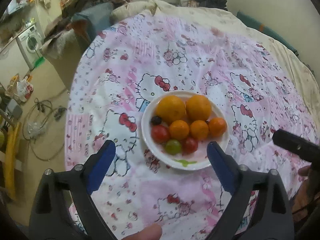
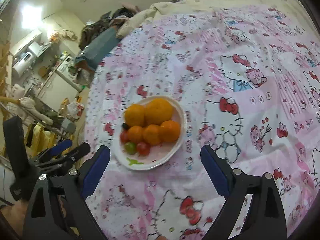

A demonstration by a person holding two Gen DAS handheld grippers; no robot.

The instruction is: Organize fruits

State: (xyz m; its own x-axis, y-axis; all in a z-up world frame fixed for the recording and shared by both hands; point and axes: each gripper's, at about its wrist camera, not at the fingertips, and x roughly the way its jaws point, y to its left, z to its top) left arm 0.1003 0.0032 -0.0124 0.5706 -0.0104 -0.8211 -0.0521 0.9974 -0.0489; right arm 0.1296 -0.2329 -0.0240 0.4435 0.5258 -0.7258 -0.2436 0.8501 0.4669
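A white plate (image 1: 218, 156) sat on the Hello Kitty bedsheet (image 1: 200, 60) covering the bed, just ahead of both grippers. On it lay two large oranges (image 1: 171, 109) at the far side, three small mandarins (image 1: 179, 130) in a row across the middle, two red cherry tomatoes (image 1: 160, 133), one green tomato (image 1: 173, 147) nearest the rim, and a dark berry (image 1: 156, 120) tucked against the left orange.

The left gripper (image 1: 161, 154) hovered with its blue fingers (image 1: 100, 170) spread wide and empty, straddling the near rim. The right gripper (image 2: 155, 157) hung likewise wide and empty, the plate sitting toward its left finger.

The fruits were all roughly round, with no clear long axis or pointing direction. The oranges would likely be firm and fairly heavy, best taken across their widest part. The tomatoes looked smooth, light and easy to crush or squirt loose, so a gentle pinch across the middle seemed wise. The fruit touched one another, so lifting one could set its neighbours rolling.
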